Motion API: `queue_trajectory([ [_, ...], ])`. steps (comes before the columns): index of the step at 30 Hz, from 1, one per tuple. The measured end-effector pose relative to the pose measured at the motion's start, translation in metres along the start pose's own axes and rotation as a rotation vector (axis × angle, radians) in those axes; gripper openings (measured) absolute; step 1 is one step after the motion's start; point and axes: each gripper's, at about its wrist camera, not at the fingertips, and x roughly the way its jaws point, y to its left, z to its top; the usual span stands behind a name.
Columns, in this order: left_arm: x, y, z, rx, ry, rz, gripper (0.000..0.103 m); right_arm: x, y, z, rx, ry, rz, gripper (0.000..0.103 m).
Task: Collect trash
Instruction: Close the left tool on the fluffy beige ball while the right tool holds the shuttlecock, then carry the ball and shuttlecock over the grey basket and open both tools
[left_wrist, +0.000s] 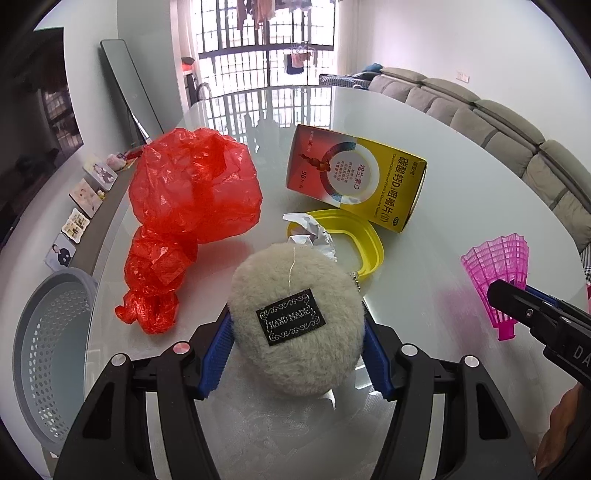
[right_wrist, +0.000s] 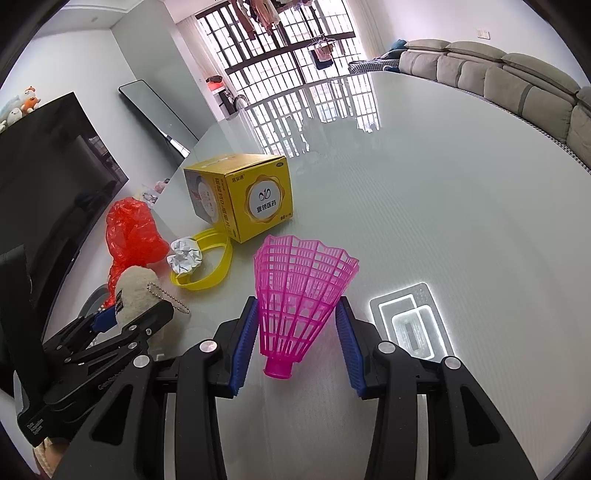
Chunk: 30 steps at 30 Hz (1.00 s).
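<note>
My left gripper is shut on a beige fluffy pom-pom keychain with a black "HAND MADE" label, just above the glass table. It also shows in the right wrist view. My right gripper is open around a pink plastic shuttlecock skirt lying on the table; its blue pads stand beside it, barely apart from it. A red plastic bag, a crumpled paper ball, a yellow ring lid and a yellow box lie ahead.
A grey perforated basket stands beside the table at the lower left. A sofa runs along the right. A shelf with small pictures and a dark TV are to the left.
</note>
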Motion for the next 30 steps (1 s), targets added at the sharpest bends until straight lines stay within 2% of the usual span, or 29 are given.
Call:
queue_trajectory([
  [14,-0.025,0.020,-0.010,-0.028,-0.040,0.005,0.061,-0.012,0.032,-0.007,-0.056,-0.009,0.003,0.041],
  [22,-0.037,0.042,-0.014,-0.053,-0.065,0.005,0.061,-0.018,0.060,-0.010,-0.095,-0.021,0.014,0.041],
  [30,-0.048,0.068,-0.020,-0.097,-0.080,0.034,0.061,-0.010,0.092,-0.011,-0.148,-0.006,0.052,0.041],
])
